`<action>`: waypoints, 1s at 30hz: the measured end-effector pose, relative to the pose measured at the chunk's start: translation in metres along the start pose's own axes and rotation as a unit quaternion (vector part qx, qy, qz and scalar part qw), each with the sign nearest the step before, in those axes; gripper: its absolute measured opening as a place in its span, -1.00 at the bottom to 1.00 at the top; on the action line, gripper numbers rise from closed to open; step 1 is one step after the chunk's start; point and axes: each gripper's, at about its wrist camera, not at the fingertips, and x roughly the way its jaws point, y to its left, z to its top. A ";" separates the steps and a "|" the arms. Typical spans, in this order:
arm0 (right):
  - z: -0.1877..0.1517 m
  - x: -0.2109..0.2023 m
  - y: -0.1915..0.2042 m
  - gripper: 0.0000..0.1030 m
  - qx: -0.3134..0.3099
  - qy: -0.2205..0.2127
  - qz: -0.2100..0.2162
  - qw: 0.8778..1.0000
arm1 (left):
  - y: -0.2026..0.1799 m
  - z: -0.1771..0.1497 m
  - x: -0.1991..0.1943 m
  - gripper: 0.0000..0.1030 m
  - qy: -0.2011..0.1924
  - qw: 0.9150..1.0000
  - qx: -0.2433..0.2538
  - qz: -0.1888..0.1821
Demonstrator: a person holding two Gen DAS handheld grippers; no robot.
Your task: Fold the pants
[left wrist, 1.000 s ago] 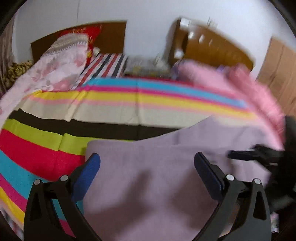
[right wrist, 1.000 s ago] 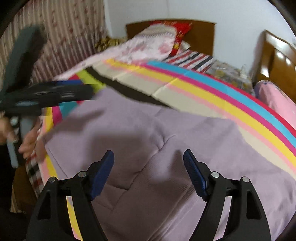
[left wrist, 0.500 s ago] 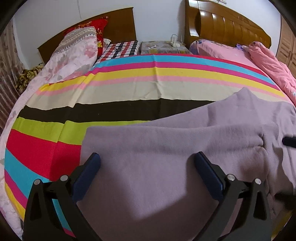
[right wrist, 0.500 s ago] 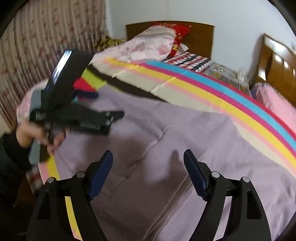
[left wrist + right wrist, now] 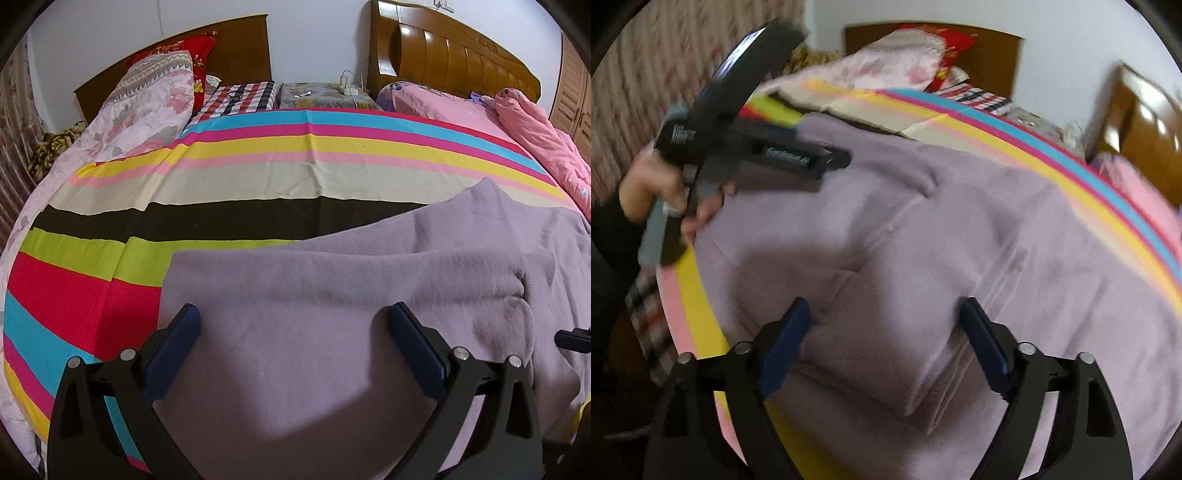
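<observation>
Currently, the lilac pants [image 5: 332,302] lie spread on the striped bedsheet [image 5: 229,184] of the bed, near its front edge, with one part folded back onto the rest; the folded layers show in the right wrist view [image 5: 886,354]. The left tool [image 5: 295,343] hovers over the pants with its blue pads [image 5: 173,350] spread wide and nothing between them. The right tool [image 5: 886,343] is likewise wide open above the folded portion, gripping nothing. In the right wrist view, which is motion-blurred, a hand [image 5: 661,192] holds the left tool [image 5: 834,158] over the far side of the garment. A floral quilt [image 5: 140,110] and a red pillow [image 5: 195,51] sit at the wooden headboard [image 5: 236,44]. A pink bed [image 5: 454,110] stands alongside.
</observation>
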 end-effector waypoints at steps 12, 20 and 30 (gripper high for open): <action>-0.047 -0.081 -0.045 0.67 0.065 -0.068 0.000 0.996 | -0.004 -0.002 -0.016 0.97 -0.040 0.997 -0.015 0.063; -0.167 -0.199 -0.157 0.70 0.297 -0.188 -0.067 0.934 | -0.088 -0.013 -0.073 0.97 -0.109 0.990 -0.016 -0.088; -0.240 -0.203 -0.214 0.70 0.462 -0.184 -0.047 0.866 | -0.169 -0.021 -0.046 0.97 -0.062 0.991 0.089 -0.081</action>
